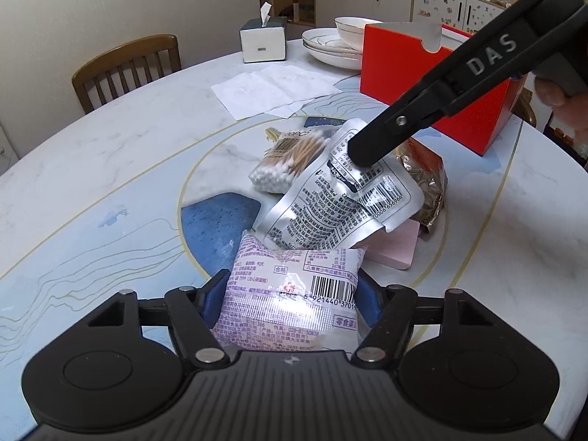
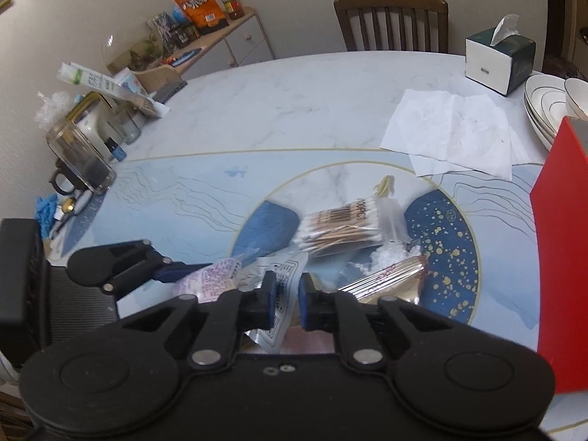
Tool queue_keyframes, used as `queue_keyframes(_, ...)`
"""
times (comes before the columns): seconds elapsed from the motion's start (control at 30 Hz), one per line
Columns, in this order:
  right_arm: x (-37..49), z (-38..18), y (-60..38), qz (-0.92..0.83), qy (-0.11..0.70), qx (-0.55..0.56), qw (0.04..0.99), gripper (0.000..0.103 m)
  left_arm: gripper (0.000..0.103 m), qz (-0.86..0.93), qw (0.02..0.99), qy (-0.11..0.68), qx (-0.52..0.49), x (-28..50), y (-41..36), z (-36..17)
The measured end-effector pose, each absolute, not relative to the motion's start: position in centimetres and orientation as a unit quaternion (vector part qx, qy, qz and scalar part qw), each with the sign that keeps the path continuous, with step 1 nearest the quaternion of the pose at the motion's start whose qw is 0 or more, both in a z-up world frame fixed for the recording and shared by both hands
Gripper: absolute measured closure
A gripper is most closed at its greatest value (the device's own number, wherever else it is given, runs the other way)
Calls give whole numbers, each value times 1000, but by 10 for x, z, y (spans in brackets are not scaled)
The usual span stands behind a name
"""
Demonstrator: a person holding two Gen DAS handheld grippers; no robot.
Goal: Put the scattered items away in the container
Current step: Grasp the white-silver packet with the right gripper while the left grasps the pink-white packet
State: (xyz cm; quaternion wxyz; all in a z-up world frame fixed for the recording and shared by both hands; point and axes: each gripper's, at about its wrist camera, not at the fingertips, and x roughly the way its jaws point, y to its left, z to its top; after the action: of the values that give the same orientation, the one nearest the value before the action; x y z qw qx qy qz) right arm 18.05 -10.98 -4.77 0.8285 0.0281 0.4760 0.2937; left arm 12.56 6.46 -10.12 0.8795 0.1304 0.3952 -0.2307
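A pink printed snack packet (image 1: pixel 294 294) lies between the blue pads of my left gripper (image 1: pixel 290 290), which press on its two sides. My right gripper (image 2: pixel 286 286) is shut on the edge of a silver foil pouch (image 1: pixel 330 202), which hangs tilted up from the pile; its black finger enters the left wrist view from the upper right. Under and behind the pouch lie a bag of cotton swabs (image 1: pixel 290 161), a gold-brown wrapper (image 1: pixel 430 191) and a flat pink box (image 1: pixel 397 250). The red open-topped box (image 1: pixel 433 73) stands behind the pile, to the right.
White paper sheets (image 1: pixel 272 92), a tissue box (image 1: pixel 262 40) and stacked plates with a bowl (image 1: pixel 330 44) sit toward the table's far side. A glass jug (image 2: pixel 79 158) and small clutter crowd the left edge. A wooden chair (image 1: pixel 128 66) stands at the rim.
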Motion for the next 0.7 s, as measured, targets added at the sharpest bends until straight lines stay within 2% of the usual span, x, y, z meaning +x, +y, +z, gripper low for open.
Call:
queue_keyframes(0.33,161,-30,-115,285,448,39,847,103,40,-223,885,393,113,113,65,-80)
queue_keyframes(0.7,149,-9,-143,276,426,66,859,103,41,-225,888,388,99,105,54,-49)
